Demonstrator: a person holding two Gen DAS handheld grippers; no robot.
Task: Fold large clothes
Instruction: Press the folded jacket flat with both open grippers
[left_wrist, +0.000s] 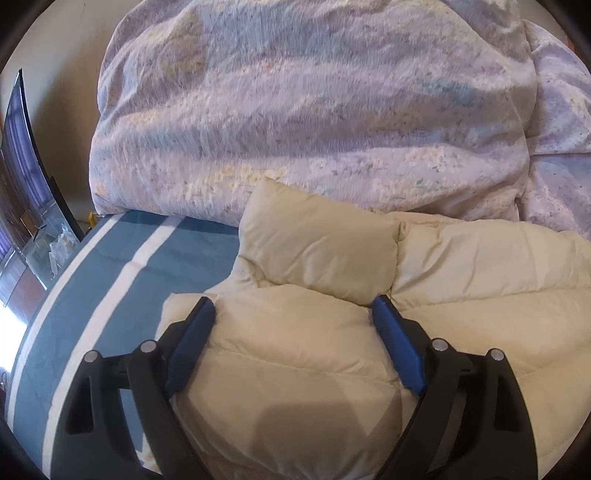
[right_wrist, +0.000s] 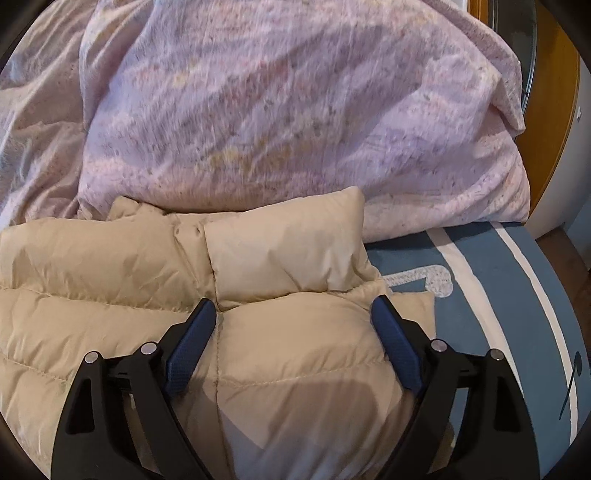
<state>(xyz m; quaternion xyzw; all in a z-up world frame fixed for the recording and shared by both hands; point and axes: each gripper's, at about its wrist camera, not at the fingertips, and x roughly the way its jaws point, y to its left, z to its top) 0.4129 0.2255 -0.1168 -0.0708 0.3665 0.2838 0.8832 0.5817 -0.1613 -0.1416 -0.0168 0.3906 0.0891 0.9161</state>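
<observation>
A cream quilted puffer jacket (left_wrist: 480, 266) lies spread on the bed, and its puffy left end fills the lower middle of the left wrist view. My left gripper (left_wrist: 293, 302) stands wide open over that end, with a padded section between the blue pads (left_wrist: 192, 350) and no squeeze showing. In the right wrist view the same jacket (right_wrist: 110, 266) stretches off to the left. Above its right end my right gripper (right_wrist: 293, 302) is just as wide open, straddling a bulging panel. A folded-over flap (right_wrist: 284, 251) lies just beyond the fingertips.
A big crumpled pink floral duvet (left_wrist: 295, 110) (right_wrist: 277, 110) is heaped right behind the jacket. The blue bed cover with white stripes (left_wrist: 177, 251) (right_wrist: 498, 295) shows on both outer sides. A dark screen (left_wrist: 22, 147) stands at the far left, and a wooden door frame (right_wrist: 554, 92) at the far right.
</observation>
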